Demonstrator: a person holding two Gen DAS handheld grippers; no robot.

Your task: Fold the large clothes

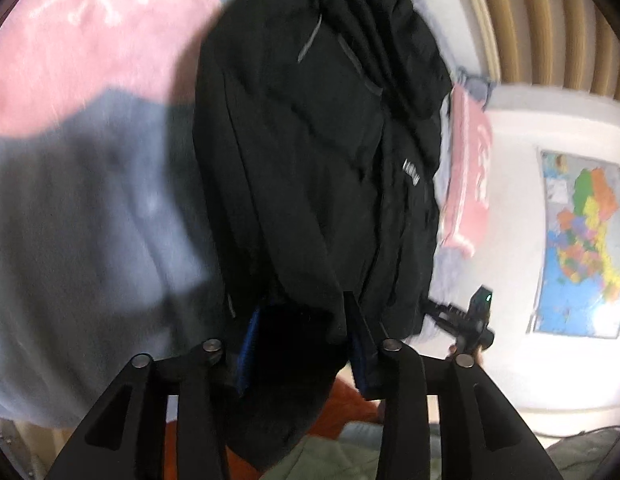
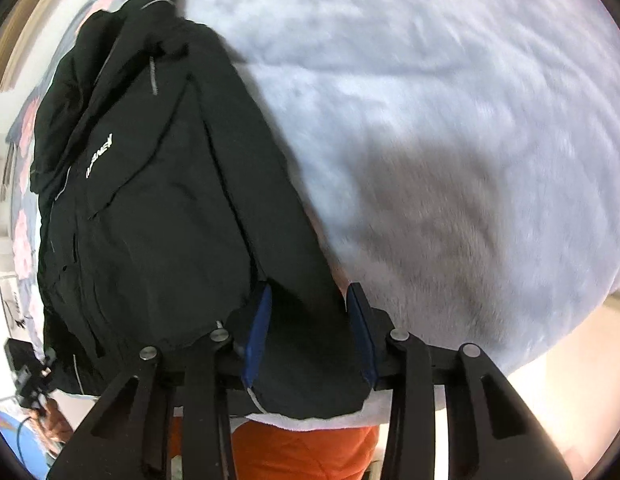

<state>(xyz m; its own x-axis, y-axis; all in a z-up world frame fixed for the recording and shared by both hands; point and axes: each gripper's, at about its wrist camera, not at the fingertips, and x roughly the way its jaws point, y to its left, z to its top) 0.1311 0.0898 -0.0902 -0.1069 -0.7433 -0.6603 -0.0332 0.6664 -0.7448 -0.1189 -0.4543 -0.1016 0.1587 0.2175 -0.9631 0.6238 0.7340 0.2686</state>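
Lying along one edge of the grey-blue blanket (image 2: 429, 140), one black jacket (image 2: 158, 200) has its near hem between both grippers' blue pads, left gripper (image 1: 302, 320) and right gripper (image 2: 310, 316) each clamped on fabric.

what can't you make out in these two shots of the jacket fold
- Left gripper, left wrist view: the black jacket drapes over its fingers, so whether they pinch the hem is hidden.
- Jacket lettering, right wrist view: too blurred to read.
- Jacket collar end, left wrist view: cut off by the top edge.
- Wall map: too small and blurred for detail.
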